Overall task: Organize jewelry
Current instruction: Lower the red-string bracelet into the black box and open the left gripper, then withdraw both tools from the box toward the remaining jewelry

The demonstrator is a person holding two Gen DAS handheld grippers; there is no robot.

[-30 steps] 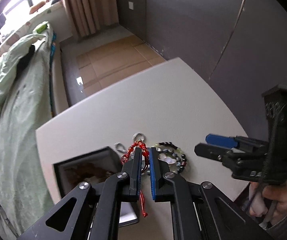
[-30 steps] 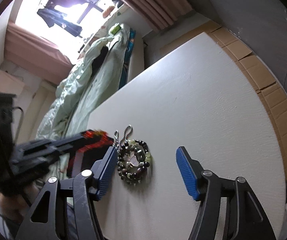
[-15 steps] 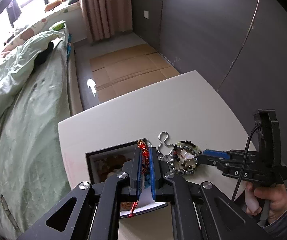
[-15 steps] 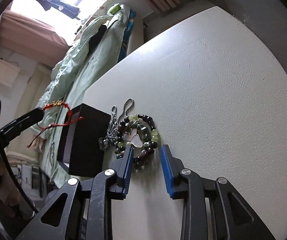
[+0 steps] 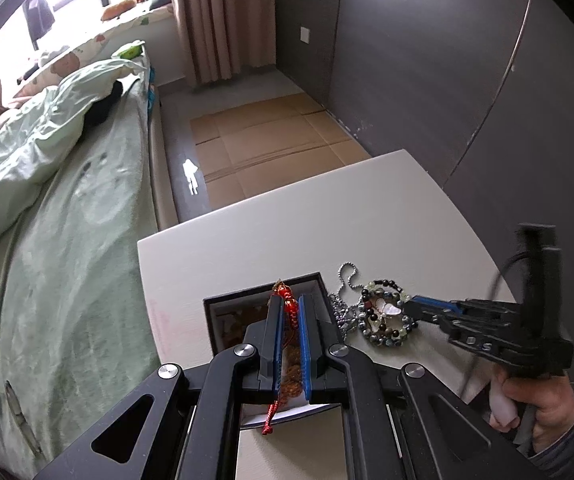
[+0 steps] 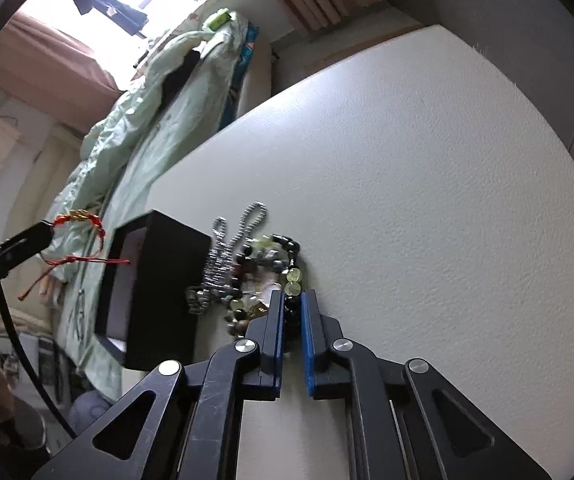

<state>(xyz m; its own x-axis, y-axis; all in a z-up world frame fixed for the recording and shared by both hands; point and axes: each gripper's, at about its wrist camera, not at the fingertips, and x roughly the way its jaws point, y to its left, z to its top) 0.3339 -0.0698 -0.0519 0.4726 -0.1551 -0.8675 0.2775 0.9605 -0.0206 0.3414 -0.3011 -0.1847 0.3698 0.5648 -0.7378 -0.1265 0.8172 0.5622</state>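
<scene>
My left gripper [image 5: 287, 298] is shut on a red cord bracelet [image 5: 290, 306] and holds it above the open black jewelry box [image 5: 247, 294]; its tassel hangs down between the fingers. To the box's right, a multicoloured bead bracelet [image 5: 383, 320] and a silver ball chain [image 5: 345, 280] lie on the white table [image 5: 287, 232]. My right gripper [image 6: 292, 294] points down at the bead bracelet [image 6: 287, 244]. Its jaws are closing, with dark beads pinched between the blue pads. In the right wrist view the left gripper [image 6: 47, 228] hangs left of the box [image 6: 167, 272].
A bed with a pale green quilt [image 5: 47, 200] runs along the table's left edge. Flattened cardboard [image 5: 267, 140] lies on the floor beyond the table. A dark grey wall [image 5: 447, 80] stands on the right. A hand [image 5: 535, 404] grips the right tool's handle.
My left gripper carried the red bracelet leftward from the jewelry pile to above the box. My right gripper moved onto the bead bracelet and its wide jaws narrowed around the beads.
</scene>
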